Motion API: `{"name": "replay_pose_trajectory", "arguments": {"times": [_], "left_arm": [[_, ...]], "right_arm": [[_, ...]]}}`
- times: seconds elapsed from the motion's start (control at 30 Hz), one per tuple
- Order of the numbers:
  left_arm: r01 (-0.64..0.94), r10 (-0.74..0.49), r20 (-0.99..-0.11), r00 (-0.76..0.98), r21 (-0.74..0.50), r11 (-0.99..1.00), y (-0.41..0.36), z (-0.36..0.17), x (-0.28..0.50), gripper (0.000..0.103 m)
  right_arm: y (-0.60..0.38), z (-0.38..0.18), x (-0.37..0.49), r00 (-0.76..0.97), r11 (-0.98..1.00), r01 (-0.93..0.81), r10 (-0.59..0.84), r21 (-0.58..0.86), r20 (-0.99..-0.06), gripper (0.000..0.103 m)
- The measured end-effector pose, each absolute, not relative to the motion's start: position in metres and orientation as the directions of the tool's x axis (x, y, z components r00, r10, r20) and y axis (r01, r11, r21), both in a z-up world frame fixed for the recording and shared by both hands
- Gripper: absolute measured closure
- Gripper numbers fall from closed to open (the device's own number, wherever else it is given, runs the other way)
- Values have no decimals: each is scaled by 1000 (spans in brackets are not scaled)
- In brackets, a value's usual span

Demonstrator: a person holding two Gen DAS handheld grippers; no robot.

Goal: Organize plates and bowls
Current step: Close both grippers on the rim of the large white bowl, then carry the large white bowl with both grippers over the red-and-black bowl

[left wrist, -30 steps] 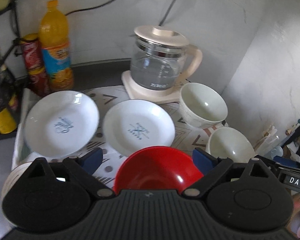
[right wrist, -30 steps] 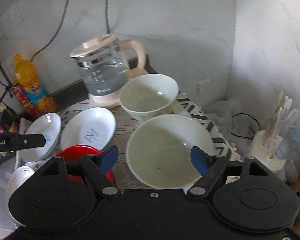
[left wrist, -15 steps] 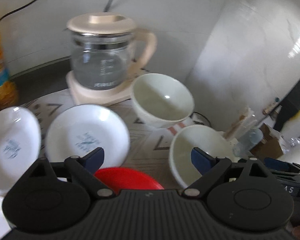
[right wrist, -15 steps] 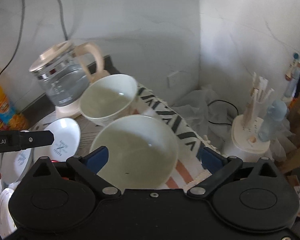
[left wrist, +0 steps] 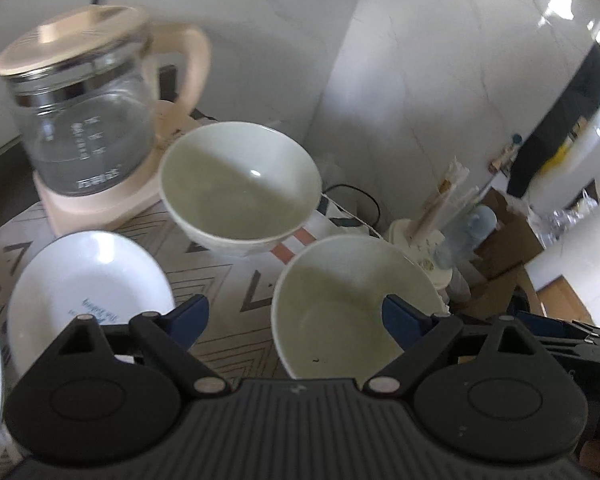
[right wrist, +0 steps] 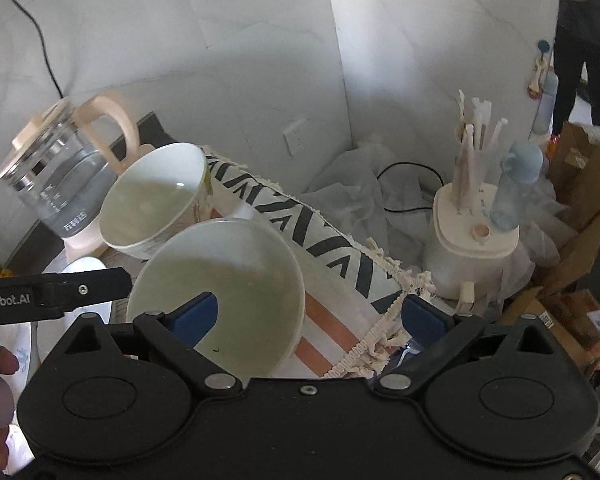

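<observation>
**Both grippers swing right toward the cream bowls**

Since a second ago both views have slid to the right: the red bowl and the orange bottle have dropped out of the left wrist view, and the two cream bowls now fill its centre. Blur on the kettle shows the left camera is in motion.

The left gripper [left wrist: 296, 316] is spread wide with nothing between its blue pads. Its right fingertip [left wrist: 400, 316] shows in front of the near bowl [left wrist: 340, 304], inside the bowl's rim as seen from here; whether it touches the bowl cannot be told. Its left fingertip [left wrist: 188, 316] sits over the patterned mat [left wrist: 220, 280], between the near bowl and a white plate [left wrist: 88, 280].

The right gripper [right wrist: 306, 316] is also wide, and its jaws are closing slightly; no pad presses on anything. Its left fingertip [right wrist: 196, 314] shows over the near bowl's inside, and its right fingertip [right wrist: 420, 316] lies past the mat's fringed edge, so the bowl's right rim falls between the two.

The far bowl [left wrist: 240, 184] stands just behind the near one, beside the glass kettle [left wrist: 84, 120] on its cream base. Off the mat's right edge stands a cream holder with wrapped chopsticks [right wrist: 472, 152]. A person in dark clothes [right wrist: 584, 40] stands in the background.
</observation>
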State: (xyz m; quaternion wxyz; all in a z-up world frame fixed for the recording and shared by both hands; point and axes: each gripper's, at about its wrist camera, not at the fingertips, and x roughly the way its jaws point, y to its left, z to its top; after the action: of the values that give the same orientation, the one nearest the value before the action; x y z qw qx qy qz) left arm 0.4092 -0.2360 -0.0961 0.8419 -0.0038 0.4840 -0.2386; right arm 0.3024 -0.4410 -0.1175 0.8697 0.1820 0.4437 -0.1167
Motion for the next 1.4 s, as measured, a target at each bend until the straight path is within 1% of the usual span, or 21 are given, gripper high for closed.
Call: {"name": "replay_pose_trajectory", "arguments": {"times": [0.03, 0.1, 0.13, 0.2, 0.23, 0.3, 0.33, 0.37, 0.4, 0.43, 0.47, 0.5, 0.63, 0.67, 0.7, 0.73, 0.77, 0.83, 0.9, 1.07, 1.4], "left_arm": [[407, -408, -815, 411, -237, 882, -239, -98, 412, 10], [419, -413, -820, 395, -240, 876, -244, -104, 417, 10], [423, -416, -824, 385, -243, 873, -246, -108, 420, 10], [425, -408, -835, 369, -238, 873, -252, -116, 427, 10], [427, -405, -840, 361, -237, 873, -254, -119, 430, 13], [435, -407, -846, 344, -240, 868, -260, -125, 434, 19], [437, -408, -849, 336, -243, 866, -262, -129, 436, 25], [436, -403, -854, 328, -242, 867, -265, -133, 438, 32], [432, -394, -863, 317, -239, 870, -267, -138, 439, 35], [425, -388, -870, 306, -240, 873, -269, -142, 441, 42], [417, -386, -874, 294, -246, 875, -270, -146, 443, 48], [410, -385, -878, 283, -252, 876, -272, -151, 444, 51], [384, -347, -896, 277, -229, 895, -274, -163, 448, 65], [377, -342, -899, 274, -226, 898, -274, -166, 449, 71], [372, -334, -903, 271, -222, 901, -274, -169, 451, 74], [364, -324, -908, 266, -217, 906, -273, -172, 453, 80], [353, -319, -911, 260, -218, 910, -272, -175, 456, 84], [333, -311, -916, 255, -219, 917, -270, -178, 459, 90], [320, -310, -915, 259, -221, 921, -268, -179, 459, 93], [304, -304, -907, 290, -214, 928, -265, -172, 454, 93], [252, -319, -870, 376, -235, 939, -249, -135, 440, 93]], "right_arm": [[-441, -121, 304, 574, 902, 374, -42, 216, -818, 9], [-442, -128, 307, 560, 892, 395, -45, 219, -827, 18], [-443, -132, 308, 551, 887, 406, -44, 221, -833, 20], [-444, -139, 310, 535, 878, 422, -41, 225, -844, 28], [-445, -143, 311, 527, 875, 427, -37, 227, -849, 30], [-446, -149, 313, 513, 874, 429, -30, 226, -858, 39], [-446, -152, 314, 507, 873, 431, -26, 227, -862, 40], [-446, -156, 315, 502, 871, 433, -20, 231, -865, 45], [-447, -159, 317, 498, 870, 434, -14, 235, -867, 49], [-447, -162, 318, 493, 867, 437, -8, 239, -870, 53], [-447, -164, 320, 487, 865, 439, -2, 243, -873, 60], [-448, -168, 321, 481, 863, 440, 8, 250, -877, 65], [-447, -180, 329, 462, 865, 432, 32, 257, -886, 71], [-447, -183, 331, 457, 865, 428, 45, 264, -888, 75], [-447, -186, 333, 454, 866, 420, 59, 272, -889, 81], [-446, -188, 335, 453, 870, 408, 71, 277, -889, 84], [-444, -190, 337, 455, 876, 390, 84, 283, -886, 93], [-440, -188, 340, 458, 890, 367, 81, 271, -885, 95], [-439, -184, 342, 472, 897, 355, 72, 264, -879, 95], [-440, -167, 342, 511, 908, 316, 82, 276, -856, 95], [-434, -134, 343, 566, 925, 248, 103, 289, -818, 94]]}}
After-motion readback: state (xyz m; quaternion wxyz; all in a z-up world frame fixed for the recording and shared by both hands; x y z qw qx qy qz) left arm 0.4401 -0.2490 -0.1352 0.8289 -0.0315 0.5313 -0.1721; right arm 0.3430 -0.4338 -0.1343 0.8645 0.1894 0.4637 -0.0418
